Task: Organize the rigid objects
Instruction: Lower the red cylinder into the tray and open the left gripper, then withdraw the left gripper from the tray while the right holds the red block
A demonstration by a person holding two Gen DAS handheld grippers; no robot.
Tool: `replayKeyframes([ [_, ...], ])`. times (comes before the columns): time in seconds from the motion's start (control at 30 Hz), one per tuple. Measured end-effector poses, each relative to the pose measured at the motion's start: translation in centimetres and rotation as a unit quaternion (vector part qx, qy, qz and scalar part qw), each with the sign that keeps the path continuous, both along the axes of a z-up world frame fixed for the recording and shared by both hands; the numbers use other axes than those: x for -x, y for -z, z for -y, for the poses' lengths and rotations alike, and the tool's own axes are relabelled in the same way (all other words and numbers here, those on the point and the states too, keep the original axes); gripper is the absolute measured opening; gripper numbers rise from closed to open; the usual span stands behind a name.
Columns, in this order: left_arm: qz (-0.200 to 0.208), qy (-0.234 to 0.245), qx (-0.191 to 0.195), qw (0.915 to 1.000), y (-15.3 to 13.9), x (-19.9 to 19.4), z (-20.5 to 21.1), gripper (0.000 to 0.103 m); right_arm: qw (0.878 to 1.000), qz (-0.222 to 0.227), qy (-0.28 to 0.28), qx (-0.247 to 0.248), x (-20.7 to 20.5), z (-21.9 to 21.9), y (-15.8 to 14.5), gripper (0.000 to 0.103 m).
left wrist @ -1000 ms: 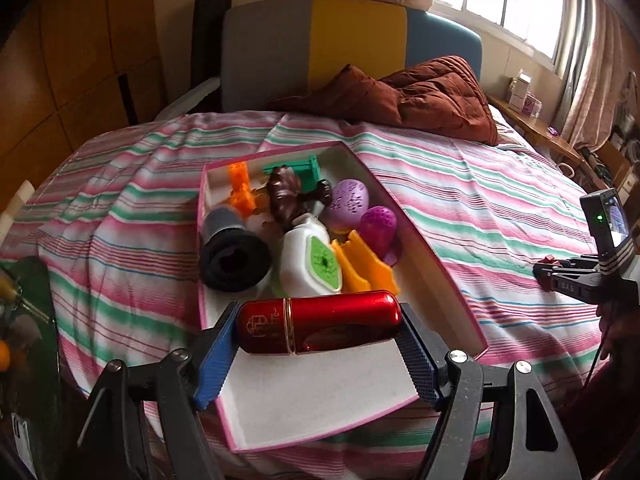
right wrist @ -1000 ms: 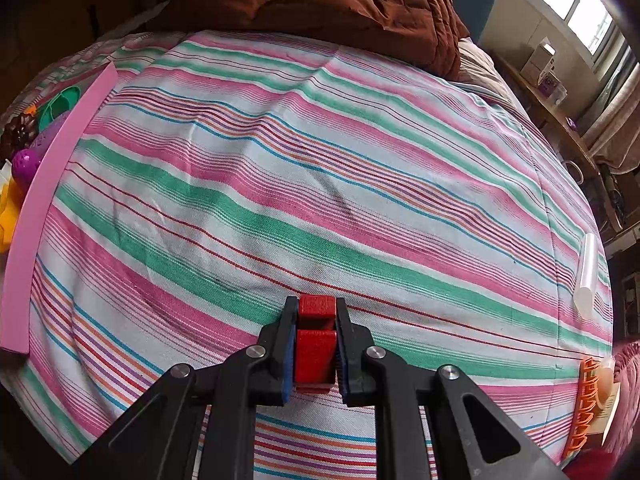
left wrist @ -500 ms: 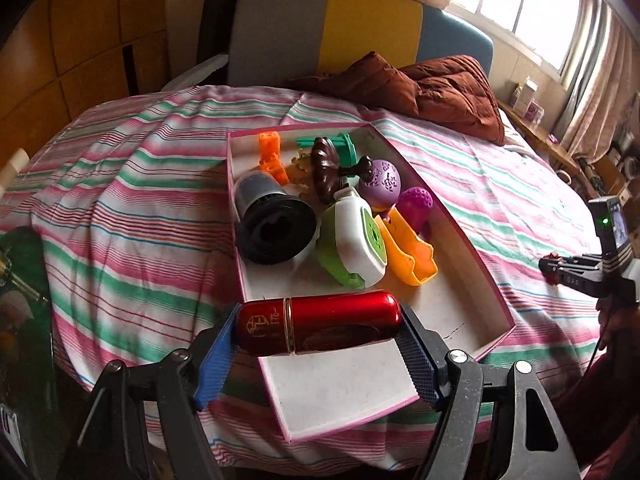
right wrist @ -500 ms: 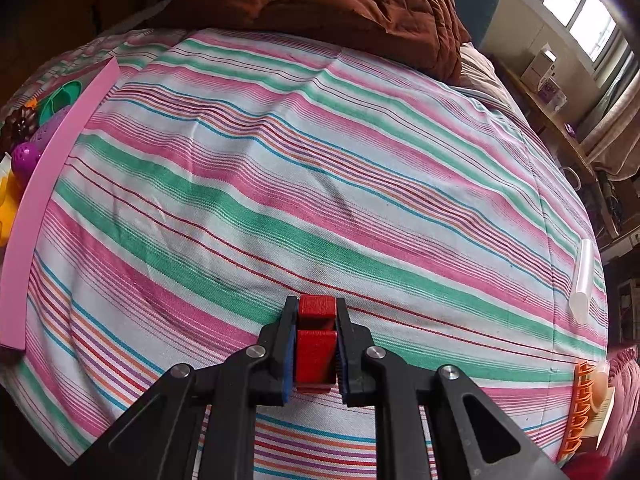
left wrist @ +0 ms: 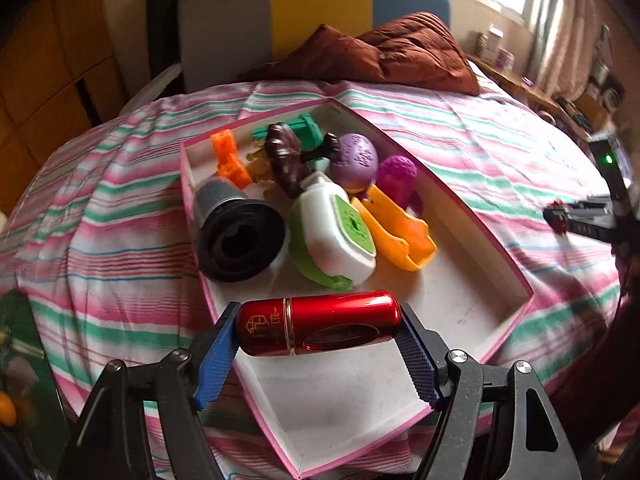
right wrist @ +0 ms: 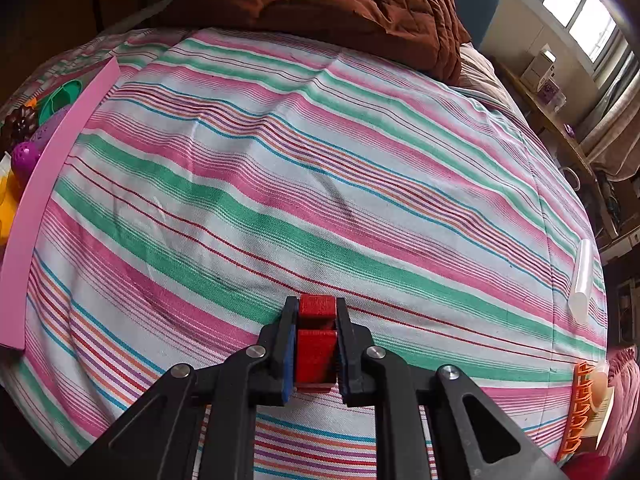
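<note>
My left gripper (left wrist: 318, 330) is shut end to end on a shiny red metal cylinder (left wrist: 320, 322), held crosswise above the near end of a pink-rimmed white box (left wrist: 516, 272). Inside the box lie a black-and-grey cylinder (left wrist: 236, 232), a white and green case (left wrist: 334, 234), an orange scoop (left wrist: 400, 228), purple balls (left wrist: 356, 156), a dark brown piece (left wrist: 286, 160) and orange (left wrist: 230, 158) and green (left wrist: 304, 130) parts. My right gripper (right wrist: 316, 342) is shut on a small red block (right wrist: 316, 344) just above the striped bedspread (right wrist: 320, 184). The right gripper (left wrist: 580, 216) also shows at the left wrist view's right edge.
The box's pink wall (right wrist: 44, 184) lies at the right wrist view's left edge. A brown quilt (left wrist: 384, 56) is heaped at the headboard. A clear tube (right wrist: 582, 280) lies near the bed's right edge, with an orange comb-like piece (right wrist: 578, 412) below it. A windowsill shelf (left wrist: 516, 68) runs along the right.
The left gripper has sunk and rolled with the red cylinder, so the box now looks nearer and more slanted. The right gripper has kept still.
</note>
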State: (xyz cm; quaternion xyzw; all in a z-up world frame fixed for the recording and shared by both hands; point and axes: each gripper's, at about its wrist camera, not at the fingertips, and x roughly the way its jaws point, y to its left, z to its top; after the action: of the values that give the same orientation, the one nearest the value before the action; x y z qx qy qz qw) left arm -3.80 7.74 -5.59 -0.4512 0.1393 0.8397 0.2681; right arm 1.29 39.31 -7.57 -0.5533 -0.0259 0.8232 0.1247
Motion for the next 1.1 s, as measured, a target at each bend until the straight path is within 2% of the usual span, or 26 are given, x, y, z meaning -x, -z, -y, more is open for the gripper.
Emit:
replayKeyframes([
  [0.13, 0.0, 0.027, 0.037, 0.999, 1.2, 0.2, -0.5, 0.075, 1.0, 0.0, 0.0, 0.0, 0.0, 0.0, 0.0, 0.015],
  [0.47, -0.007, 0.037, 0.054, 0.9978, 2.1, 1.2, -1.5, 0.076, 1.0, 0.0, 0.0, 0.0, 0.0, -0.1, 0.0, 0.015],
  [0.8, 0.0, 0.033, 0.029, 0.999, 1.7, 1.2, -1.0, 0.076, 1.0, 0.0, 0.0, 0.0, 0.0, -0.1, 0.0, 0.015],
  [0.9, -0.003, 0.024, 0.022, 0.9995, 1.4, 1.0, -0.5, 0.08, 1.0, 0.0, 0.0, 0.0, 0.0, -0.1, 0.0, 0.015],
  [1.1, -0.008, 0.001, 0.0, 1.0, 0.1, 0.3, 0.4, 0.08, 1.0, 0.0, 0.0, -0.001, 0.0, -0.2, 0.0, 0.015],
])
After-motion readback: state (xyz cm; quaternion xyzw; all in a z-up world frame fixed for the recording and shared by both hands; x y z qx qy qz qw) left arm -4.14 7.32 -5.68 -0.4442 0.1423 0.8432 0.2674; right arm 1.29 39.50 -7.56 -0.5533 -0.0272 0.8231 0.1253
